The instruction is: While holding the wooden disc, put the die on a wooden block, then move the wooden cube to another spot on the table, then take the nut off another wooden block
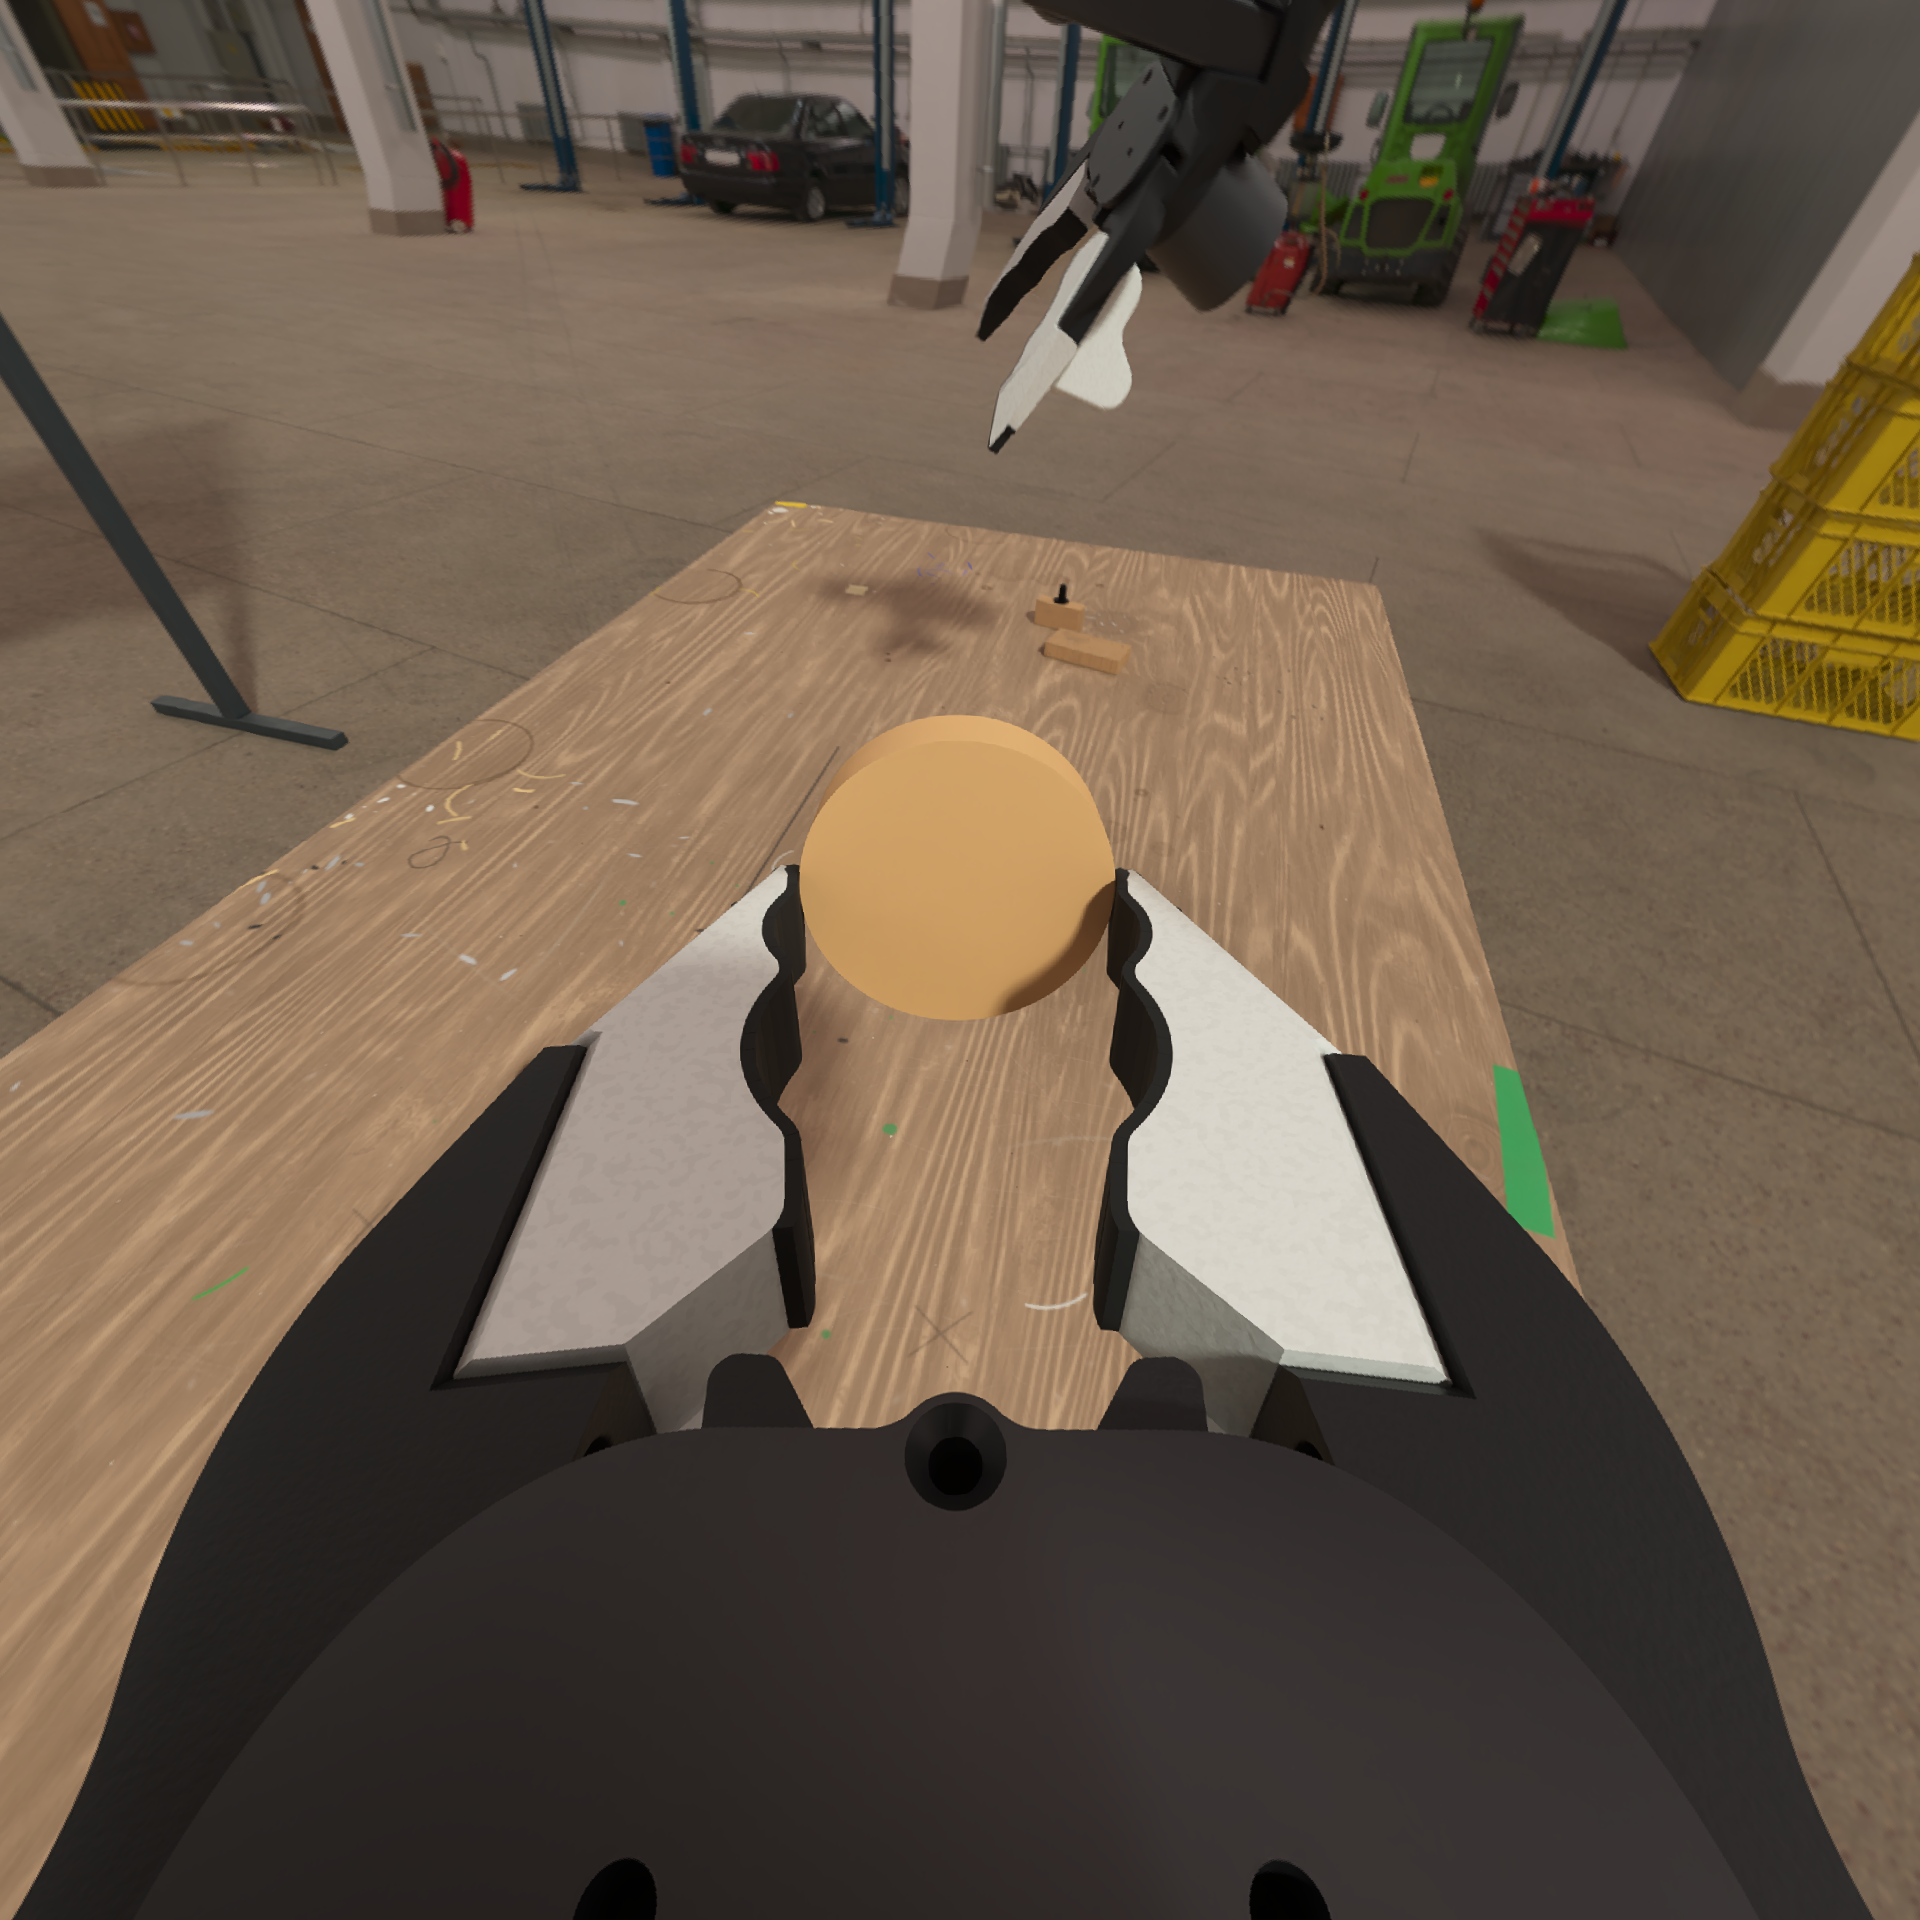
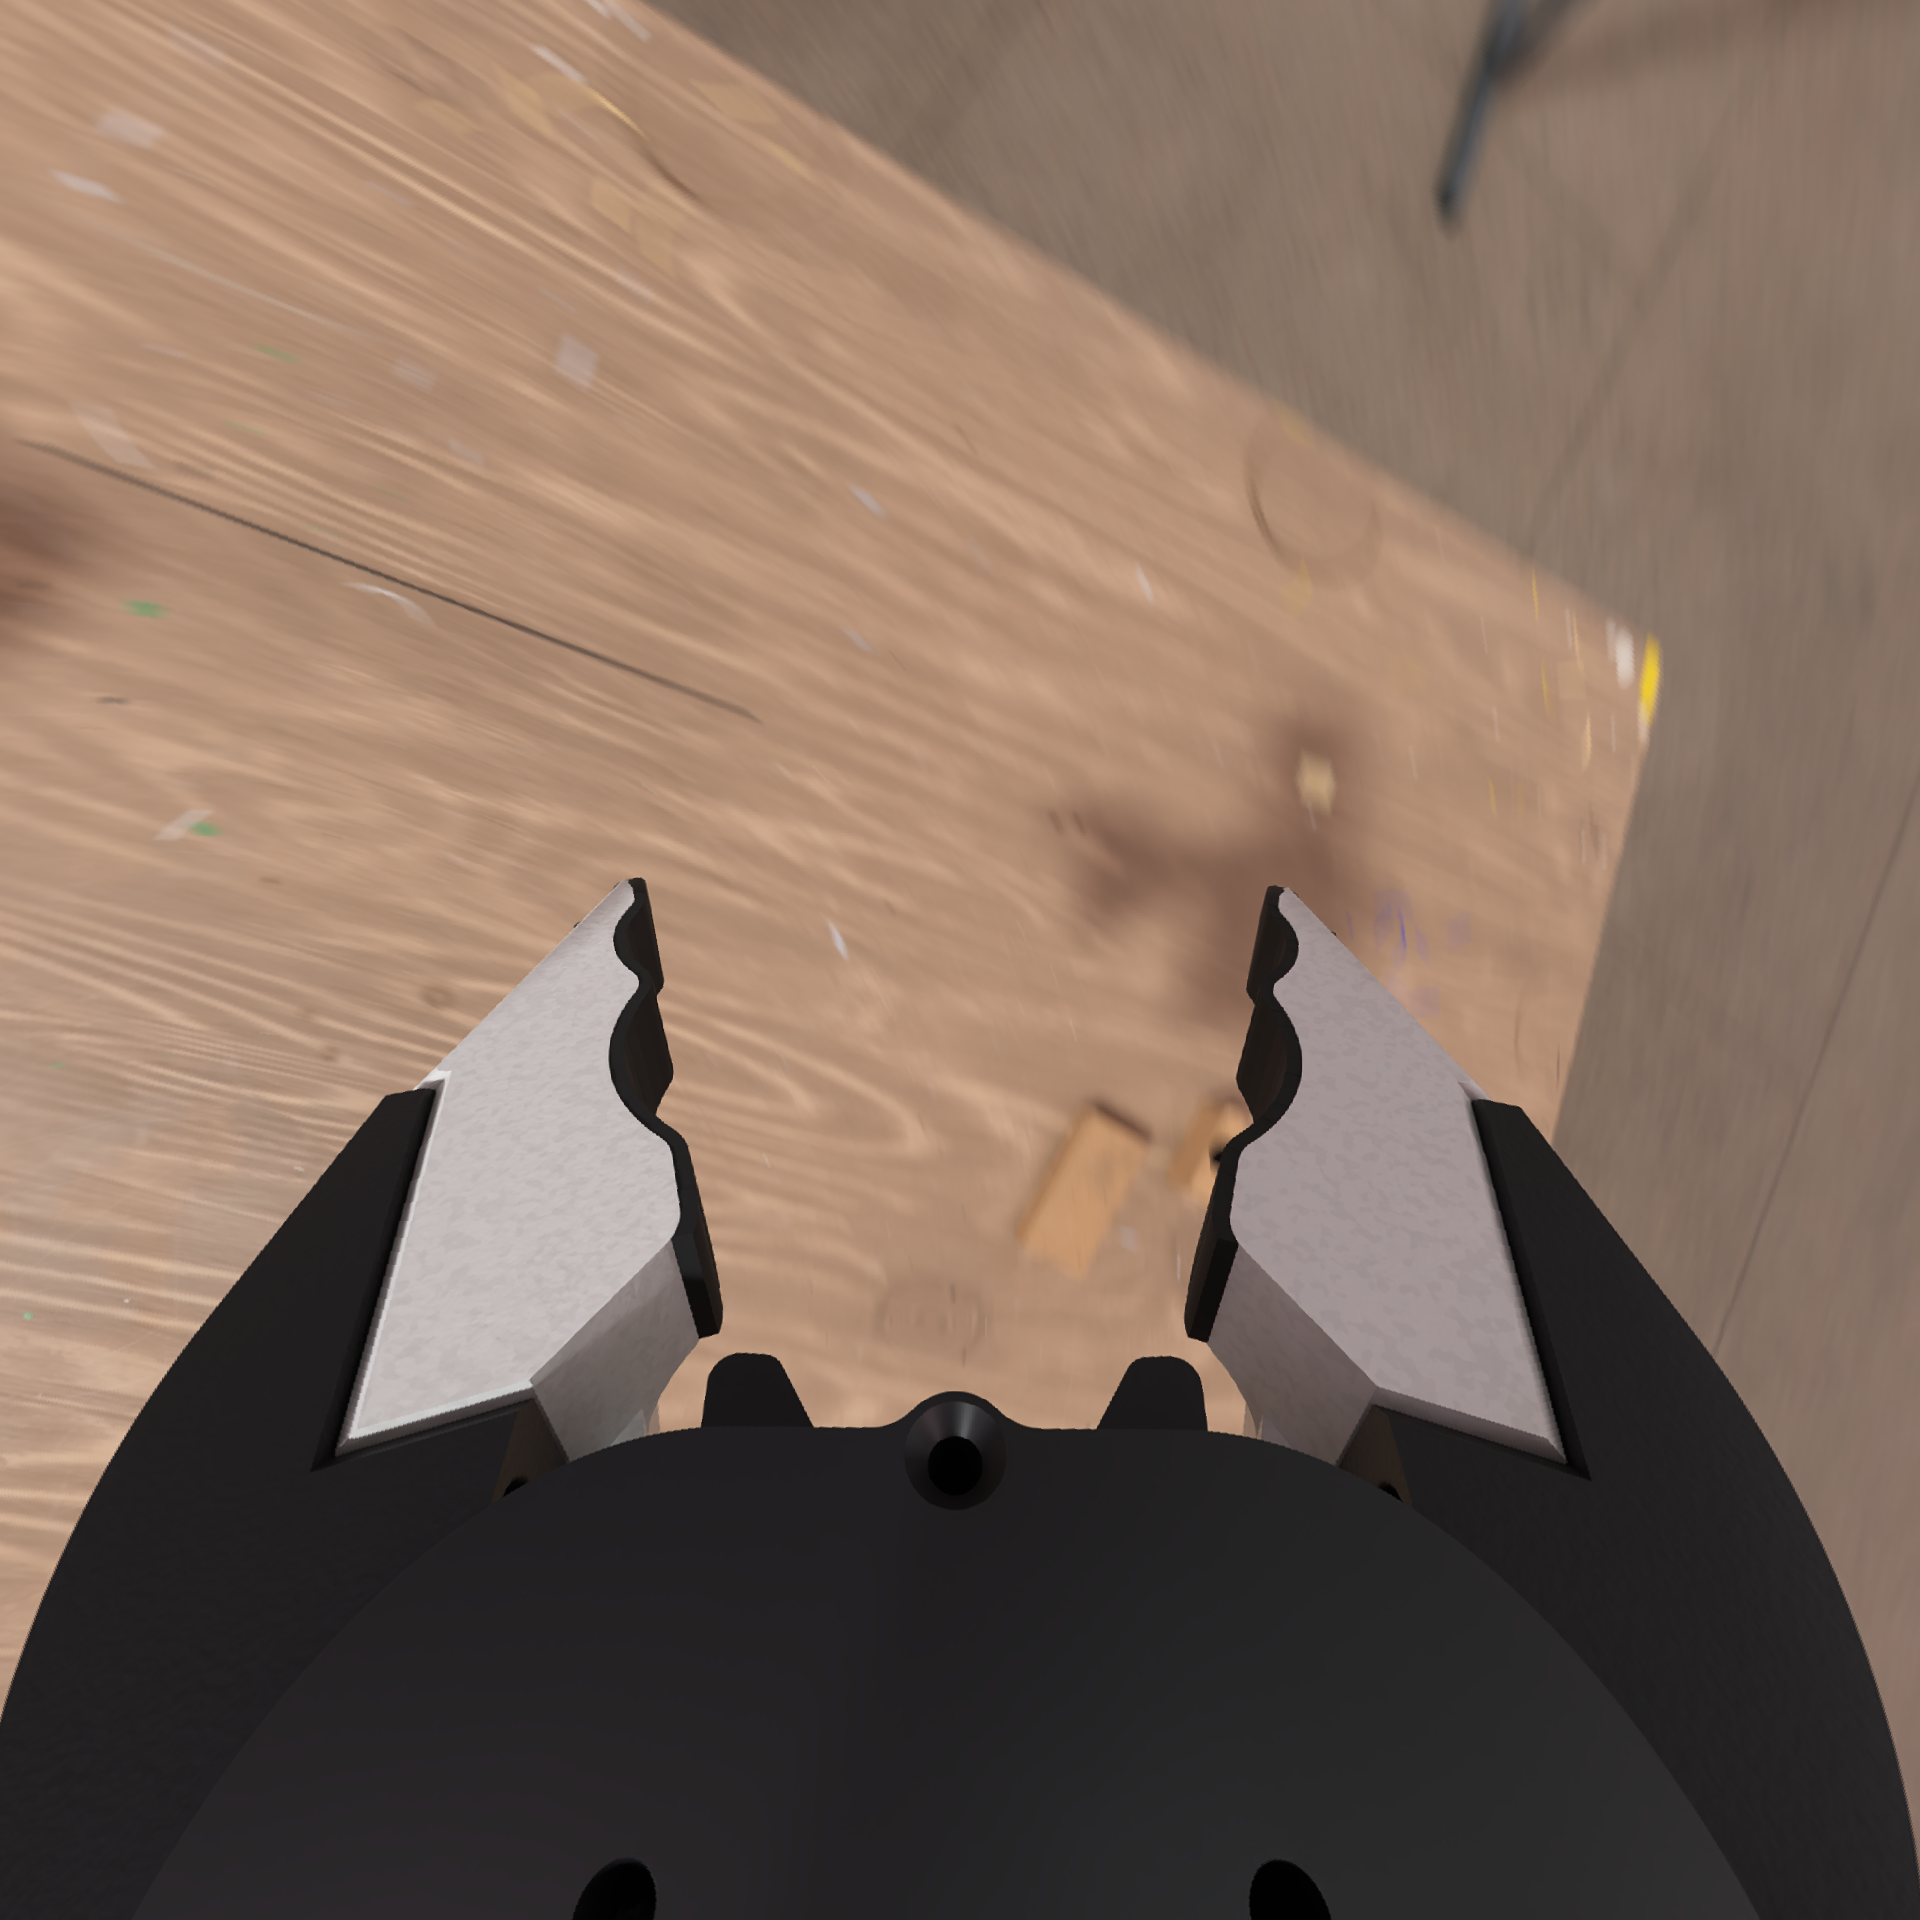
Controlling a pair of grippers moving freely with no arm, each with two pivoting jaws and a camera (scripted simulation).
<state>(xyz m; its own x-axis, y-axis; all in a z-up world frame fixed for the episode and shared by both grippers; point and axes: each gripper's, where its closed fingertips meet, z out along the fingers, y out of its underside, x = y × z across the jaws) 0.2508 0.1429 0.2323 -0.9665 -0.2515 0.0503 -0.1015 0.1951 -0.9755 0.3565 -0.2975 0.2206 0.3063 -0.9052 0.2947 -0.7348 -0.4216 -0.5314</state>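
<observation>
My left gripper (image 1: 956, 875) is shut on the round wooden disc (image 1: 951, 883) and holds it above the wooden table (image 1: 416, 1039). My right gripper (image 1: 992, 390) hangs high over the table's far end; in its own blurred view it (image 2: 956, 888) is wide open and empty. Below it lie two wooden blocks: one (image 1: 1058, 613) carries a small black nut (image 1: 1061, 594), the other (image 1: 1086, 652) lies flat and bare (image 2: 1081, 1184). A small pale piece (image 1: 856, 589) sits to their left (image 2: 1315, 779); I cannot tell whether it is the die or the cube.
The table's far edge and corner (image 2: 1621, 727) are close to the blocks. Yellow crates (image 1: 1829, 582) stand stacked on the floor at the right. A grey stand (image 1: 208, 686) is on the floor at the left. Green tape (image 1: 1522, 1153) marks the table's right edge.
</observation>
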